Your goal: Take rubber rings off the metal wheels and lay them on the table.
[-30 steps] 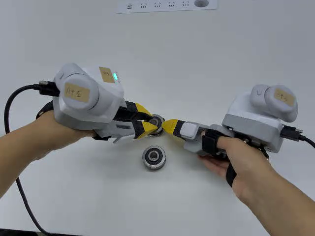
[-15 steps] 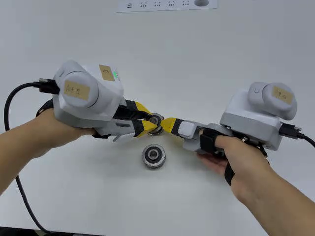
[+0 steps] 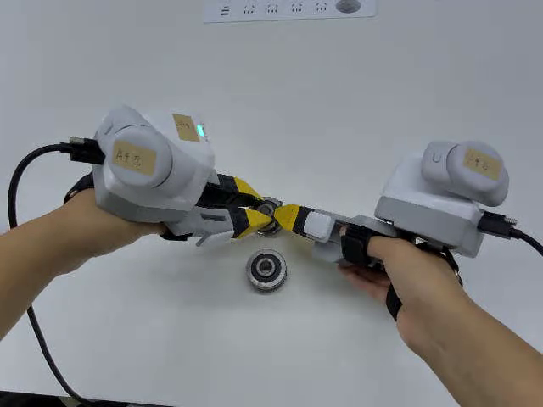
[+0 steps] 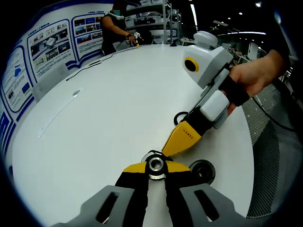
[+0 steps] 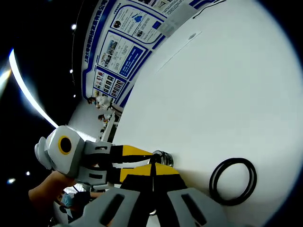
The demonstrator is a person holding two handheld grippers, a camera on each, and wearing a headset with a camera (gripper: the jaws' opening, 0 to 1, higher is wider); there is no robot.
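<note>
Left gripper: my jaws are pinched on a metal wheel, which I hold clear of the table with its face toward the camera in the left gripper view, seated between the yellow tips. Right gripper: my jaws are pressed together, and their yellow tips meet the rim of that same wheel from the opposite side. A dark band shows along that rim in the left gripper view, but I cannot tell whether the right tips are gripping it or only touching the wheel. In the head view the two grippers point at each other, tip to tip, with the wheel between them. Second wheel: it lies flat on the table just below the tips, apart from both grippers, with its dark outer band in place. Loose rubber ring: it lies flat on the table beside my right jaws, touching nothing, and in the left gripper view it sits beyond the right gripper's tip. A power strip sits at the far edge of the table. A black cable trails from the left gripper.
</note>
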